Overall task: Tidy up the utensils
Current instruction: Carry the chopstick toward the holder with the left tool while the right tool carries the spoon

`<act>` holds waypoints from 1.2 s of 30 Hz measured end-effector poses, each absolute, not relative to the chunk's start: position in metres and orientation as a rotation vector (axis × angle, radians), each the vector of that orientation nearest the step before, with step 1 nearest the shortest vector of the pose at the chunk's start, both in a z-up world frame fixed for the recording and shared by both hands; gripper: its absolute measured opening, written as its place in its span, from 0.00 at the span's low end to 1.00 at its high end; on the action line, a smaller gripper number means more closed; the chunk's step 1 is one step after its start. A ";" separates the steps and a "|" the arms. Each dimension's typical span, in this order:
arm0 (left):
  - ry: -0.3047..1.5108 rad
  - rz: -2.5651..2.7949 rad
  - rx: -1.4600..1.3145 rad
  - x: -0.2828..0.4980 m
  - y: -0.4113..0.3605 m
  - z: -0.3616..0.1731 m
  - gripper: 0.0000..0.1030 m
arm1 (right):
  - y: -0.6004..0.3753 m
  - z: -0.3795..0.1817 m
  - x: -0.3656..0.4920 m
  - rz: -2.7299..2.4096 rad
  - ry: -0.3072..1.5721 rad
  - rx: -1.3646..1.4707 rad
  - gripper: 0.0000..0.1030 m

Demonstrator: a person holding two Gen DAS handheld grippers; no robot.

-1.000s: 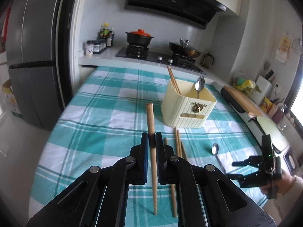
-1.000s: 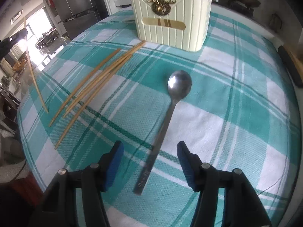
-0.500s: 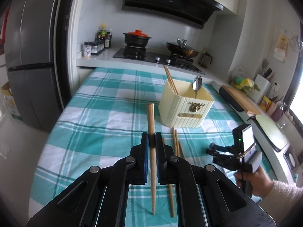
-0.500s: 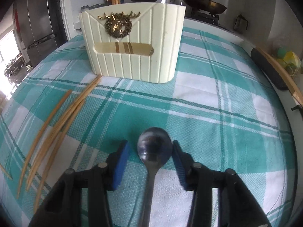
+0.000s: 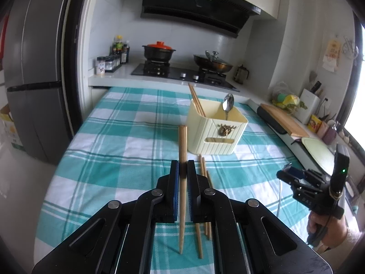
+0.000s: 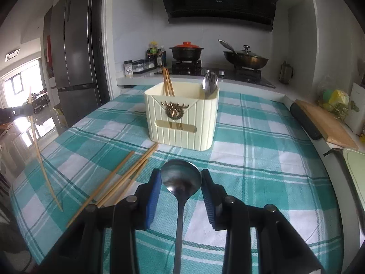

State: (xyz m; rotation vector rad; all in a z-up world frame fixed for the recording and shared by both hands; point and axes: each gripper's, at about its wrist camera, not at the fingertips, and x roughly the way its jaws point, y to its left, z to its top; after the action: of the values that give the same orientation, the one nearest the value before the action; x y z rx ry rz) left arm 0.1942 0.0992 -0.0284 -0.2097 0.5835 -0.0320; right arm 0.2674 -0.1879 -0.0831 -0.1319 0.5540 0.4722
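Observation:
My left gripper [image 5: 182, 169] is shut on a wooden chopstick [image 5: 182, 141], held steeply with its tip down over the checked cloth. The same chopstick [image 6: 41, 159] shows at the far left of the right wrist view. My right gripper [image 6: 181, 182] is shut on a metal spoon [image 6: 181, 178]; the blue pads press both sides of its bowl and the handle runs back under the gripper, off the cloth. The cream utensil holder [image 6: 182, 123] stands ahead, with two chopsticks [image 6: 167, 82] and a spoon [image 6: 209, 84] in it. Several loose chopsticks [image 6: 127, 178] lie in front of it.
A stove with a red-lidded pot [image 5: 159, 51] and a wok [image 5: 213, 62] is behind the table. A wooden cutting board [image 6: 328, 125] and a dark roll lie along the right counter. A grey fridge [image 5: 34, 80] stands at the left.
The right gripper has closed on the spoon's bowl and raised it off the cloth, tilting up to face the holder. The left gripper has kept still with its chopstick.

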 end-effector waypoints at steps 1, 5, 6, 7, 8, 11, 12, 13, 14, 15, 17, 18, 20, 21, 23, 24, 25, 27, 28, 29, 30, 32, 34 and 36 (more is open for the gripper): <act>0.583 -0.034 -0.206 0.193 0.097 -0.028 0.05 | -0.190 -0.079 0.261 0.472 0.536 -0.126 0.35; 0.585 -0.037 -0.189 0.191 0.091 -0.027 0.05 | -0.194 -0.070 0.247 0.469 0.481 -0.108 0.35; 0.585 -0.039 -0.186 0.191 0.090 -0.026 0.05 | -0.196 -0.068 0.246 0.469 0.475 -0.101 0.35; 0.584 -0.041 -0.184 0.190 0.090 -0.026 0.05 | -0.197 -0.067 0.245 0.470 0.472 -0.094 0.35; 0.583 -0.043 -0.183 0.190 0.089 -0.025 0.05 | -0.197 -0.066 0.245 0.469 0.468 -0.091 0.34; 0.581 -0.042 -0.182 0.192 0.089 -0.023 0.05 | -0.198 -0.061 0.245 0.469 0.455 -0.086 0.34; 0.581 -0.043 -0.186 0.193 0.090 -0.023 0.05 | -0.198 -0.059 0.245 0.467 0.451 -0.084 0.34; 0.581 -0.045 -0.190 0.193 0.091 -0.022 0.05 | -0.198 -0.057 0.246 0.466 0.446 -0.082 0.34; 0.581 -0.046 -0.193 0.193 0.091 -0.022 0.05 | -0.198 -0.055 0.246 0.467 0.443 -0.081 0.34; 0.580 -0.047 -0.194 0.193 0.091 -0.021 0.05 | -0.199 -0.053 0.247 0.467 0.440 -0.080 0.34; 0.576 -0.050 -0.190 0.193 0.090 -0.019 0.05 | -0.199 -0.049 0.247 0.467 0.431 -0.081 0.34; 0.574 -0.051 -0.186 0.193 0.089 -0.018 0.05 | -0.198 -0.047 0.248 0.468 0.428 -0.084 0.34; 0.570 -0.056 -0.181 0.195 0.089 -0.015 0.05 | -0.198 -0.044 0.248 0.468 0.420 -0.086 0.34; 0.569 -0.058 -0.180 0.195 0.089 -0.014 0.05 | -0.198 -0.042 0.249 0.469 0.420 -0.087 0.34; 0.565 -0.061 -0.180 0.197 0.090 -0.010 0.05 | -0.197 -0.039 0.250 0.470 0.418 -0.085 0.34; 0.564 -0.063 -0.180 0.199 0.091 -0.008 0.05 | -0.198 -0.036 0.250 0.471 0.417 -0.085 0.34; 0.562 -0.065 -0.183 0.200 0.093 -0.006 0.05 | -0.197 -0.034 0.251 0.472 0.415 -0.086 0.34; 0.558 -0.069 -0.188 0.203 0.096 -0.002 0.05 | -0.197 -0.030 0.252 0.474 0.410 -0.088 0.34; 0.555 -0.072 -0.189 0.205 0.097 0.001 0.05 | -0.196 -0.028 0.252 0.476 0.408 -0.091 0.34; 0.554 -0.075 -0.189 0.207 0.097 0.003 0.05 | -0.196 -0.025 0.254 0.478 0.406 -0.092 0.34; 0.553 -0.078 -0.190 0.209 0.098 0.005 0.05 | -0.197 -0.022 0.255 0.480 0.404 -0.091 0.34; 0.552 -0.088 -0.192 0.216 0.100 0.011 0.05 | -0.196 -0.015 0.258 0.485 0.398 -0.092 0.34; 0.552 -0.097 -0.196 0.224 0.102 0.016 0.05 | -0.194 -0.007 0.262 0.487 0.385 -0.102 0.34; 0.555 -0.103 -0.203 0.233 0.104 0.021 0.05 | -0.194 0.002 0.268 0.492 0.377 -0.104 0.34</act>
State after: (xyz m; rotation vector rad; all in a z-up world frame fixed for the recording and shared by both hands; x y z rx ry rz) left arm 0.2335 0.1037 0.0214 -0.2027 0.5553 -0.1028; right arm 0.2676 -0.1936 0.0016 -0.1040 0.3772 0.4920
